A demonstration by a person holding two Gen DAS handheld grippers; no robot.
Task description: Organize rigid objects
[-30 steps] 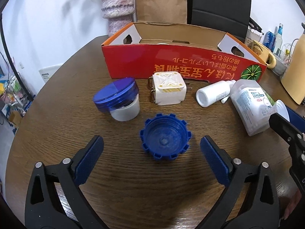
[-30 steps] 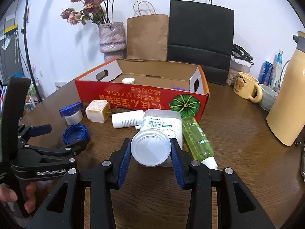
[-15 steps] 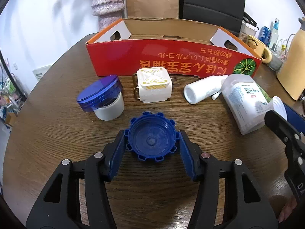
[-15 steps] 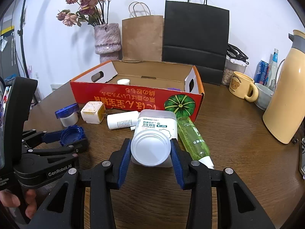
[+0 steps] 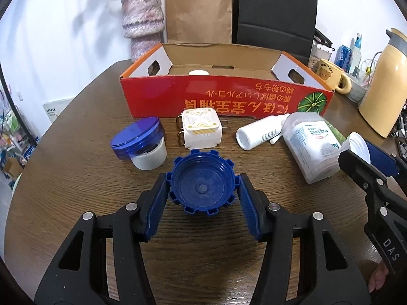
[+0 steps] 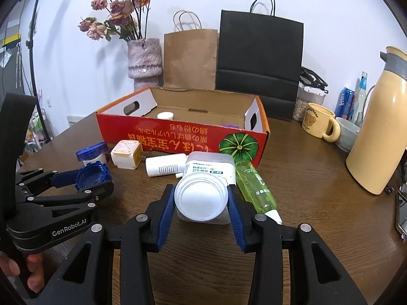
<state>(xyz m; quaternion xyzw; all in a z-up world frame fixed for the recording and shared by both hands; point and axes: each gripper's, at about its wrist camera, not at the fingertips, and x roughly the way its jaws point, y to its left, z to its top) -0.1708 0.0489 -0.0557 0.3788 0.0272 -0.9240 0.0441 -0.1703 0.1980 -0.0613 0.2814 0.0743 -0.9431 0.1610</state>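
My left gripper point(image 5: 203, 193) is shut on a blue ribbed cap point(image 5: 202, 185), held open side toward the camera just above the table; it also shows in the right wrist view point(image 6: 92, 175). My right gripper point(image 6: 201, 201) is shut on the white lid end of a clear plastic jar point(image 6: 206, 190), which lies on its side point(image 5: 311, 143). The red cardboard box point(image 5: 223, 96) stands open behind, with a small white jar point(image 6: 165, 115) inside. On the table before it lie a blue-lidded jar point(image 5: 142, 145), a white charger plug point(image 5: 202, 128), a white bottle point(image 5: 262, 133) and a green bottle point(image 6: 255, 186).
A vase of dried flowers point(image 6: 143, 61), a brown paper bag point(image 6: 189, 58) and a black bag point(image 6: 259, 61) stand behind the box. A yellow mug point(image 6: 318, 124), a bowl point(image 6: 348, 133) and a yellow thermos point(image 6: 379, 137) stand at the right.
My left gripper closed from wide open onto the blue cap and lifted it slightly. My right gripper stayed shut on the jar and rose a little.
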